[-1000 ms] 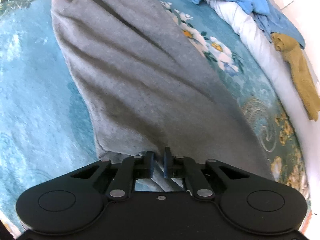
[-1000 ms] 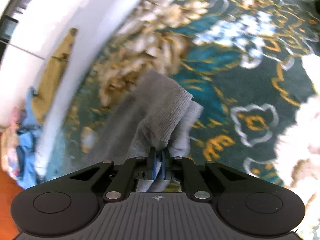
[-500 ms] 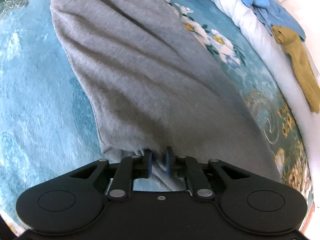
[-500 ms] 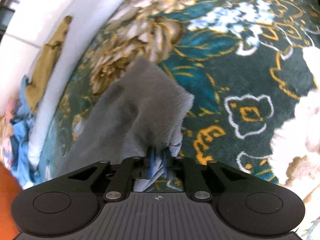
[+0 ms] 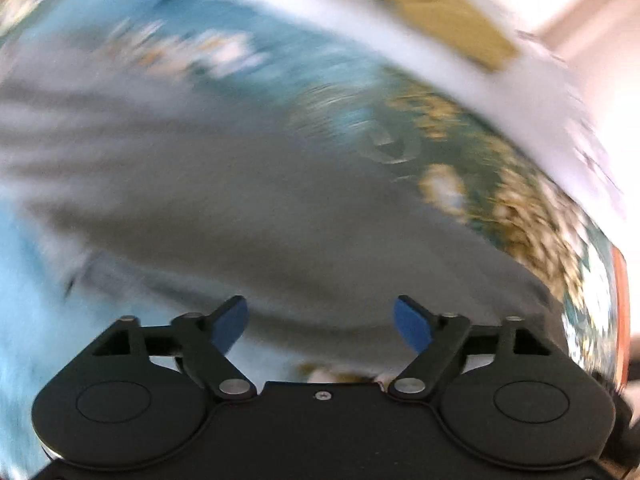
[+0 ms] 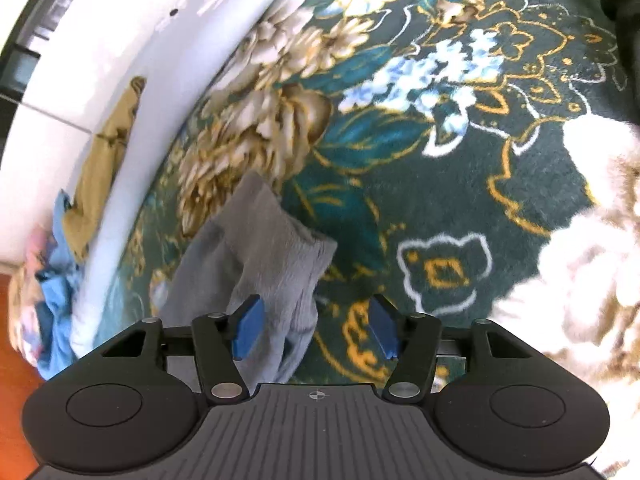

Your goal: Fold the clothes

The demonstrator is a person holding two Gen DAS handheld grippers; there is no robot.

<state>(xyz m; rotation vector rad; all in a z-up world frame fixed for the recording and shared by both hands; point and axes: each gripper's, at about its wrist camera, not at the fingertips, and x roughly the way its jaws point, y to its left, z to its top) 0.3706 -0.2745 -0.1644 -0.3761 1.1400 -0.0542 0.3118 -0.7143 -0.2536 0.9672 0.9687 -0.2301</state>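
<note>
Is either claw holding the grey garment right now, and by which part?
Nothing is held. Both claws, left and right, have just been opening; the grey garment lies loose on the blanket.

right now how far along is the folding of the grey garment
Done: the grey garment lies spread on the floral blanket. In hand: nothing; the left gripper and right gripper have just been opening, pads clear of cloth. Left: no finished fold shows, and the mustard garment and blue clothes wait.

No readable text, label, brand or number anywhere (only floral patterning, much of it blurred)
</note>
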